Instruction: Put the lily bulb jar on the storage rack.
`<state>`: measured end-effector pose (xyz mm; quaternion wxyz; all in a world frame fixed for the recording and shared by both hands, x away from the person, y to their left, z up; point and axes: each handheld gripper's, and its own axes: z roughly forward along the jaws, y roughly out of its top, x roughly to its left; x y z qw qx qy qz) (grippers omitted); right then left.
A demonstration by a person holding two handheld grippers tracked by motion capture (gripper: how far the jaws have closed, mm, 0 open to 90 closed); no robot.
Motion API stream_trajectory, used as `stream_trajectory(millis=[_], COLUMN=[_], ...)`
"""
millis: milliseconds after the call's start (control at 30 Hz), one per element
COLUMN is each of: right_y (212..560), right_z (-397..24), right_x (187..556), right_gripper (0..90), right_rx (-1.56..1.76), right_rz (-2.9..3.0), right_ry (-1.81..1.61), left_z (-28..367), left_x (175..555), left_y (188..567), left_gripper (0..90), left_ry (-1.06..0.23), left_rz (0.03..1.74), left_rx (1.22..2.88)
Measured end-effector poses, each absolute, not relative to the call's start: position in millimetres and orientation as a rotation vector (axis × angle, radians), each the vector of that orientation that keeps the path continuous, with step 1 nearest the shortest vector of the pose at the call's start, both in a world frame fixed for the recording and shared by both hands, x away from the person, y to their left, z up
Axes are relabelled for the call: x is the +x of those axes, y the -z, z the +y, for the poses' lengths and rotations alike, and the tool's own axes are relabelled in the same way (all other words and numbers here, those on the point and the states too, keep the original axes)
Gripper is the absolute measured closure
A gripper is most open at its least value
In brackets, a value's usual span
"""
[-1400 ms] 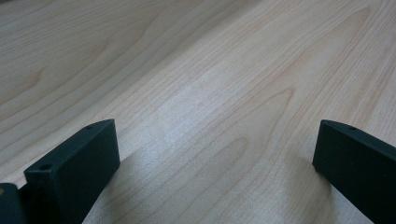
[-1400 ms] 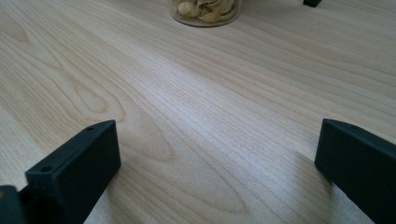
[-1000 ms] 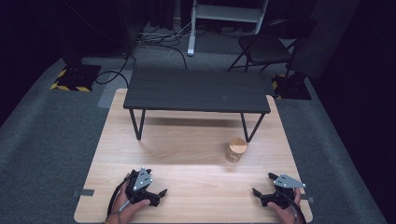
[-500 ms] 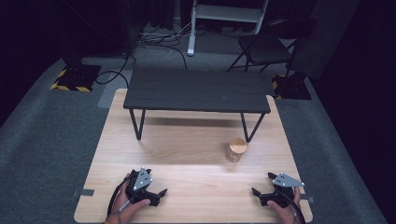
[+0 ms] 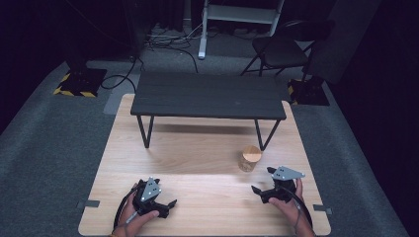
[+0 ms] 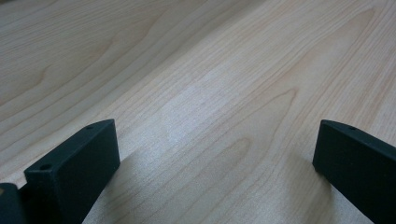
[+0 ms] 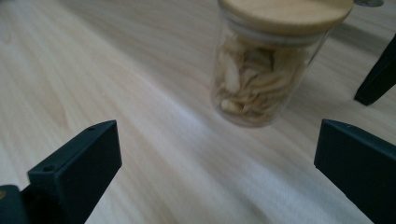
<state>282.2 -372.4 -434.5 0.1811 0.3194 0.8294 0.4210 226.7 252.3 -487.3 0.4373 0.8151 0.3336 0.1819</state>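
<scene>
high view: my left gripper [image 5: 170,203] and right gripper [image 5: 263,179] rest on the tabletop [image 5: 197,148], jar [image 5: 249,158] near the right | left gripper view: jaws wide, empty | right gripper view: jaws wide, jar [image 7: 271,60] ahead; likely pre-grasp, next reach forward and close around it.

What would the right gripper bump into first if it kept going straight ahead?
Probably the jar with the wooden lid: the right gripper points toward it with open jaws. Only bare table lies between, though the jar sits slightly off-centre.
</scene>
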Motion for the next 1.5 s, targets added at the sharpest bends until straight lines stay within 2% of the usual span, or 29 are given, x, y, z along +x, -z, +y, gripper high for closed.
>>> stream_trajectory(millis=[800, 1133, 1200, 1333, 1500], right_y=[416, 429, 434, 435, 438], right_z=[-335, -333, -337, -336, -336], right_x=[336, 357, 361, 366, 366], right_gripper=[0.2, 0.7, 3.9, 24.1, 25.0], right_rx=[0.924, 0.953, 0.977, 0.918, 0.918], right_rz=[2.315, 2.325, 2.317, 2.362, 2.345], right_ry=[-1.159, -1.181, -1.214, -1.187, -1.205], left_z=[252, 252, 252, 252, 252], left_x=[227, 227, 227, 227, 227], left_y=[487, 487, 487, 487, 487], left_gripper=[0.5, 0.5, 0.5, 0.5, 0.5], left_ry=[-0.452, -0.452, -0.451, -0.451, -0.45], left_rz=[0.83, 0.829, 0.828, 0.827, 0.828], left_rx=[2.026, 2.027, 2.028, 2.028, 2.027])
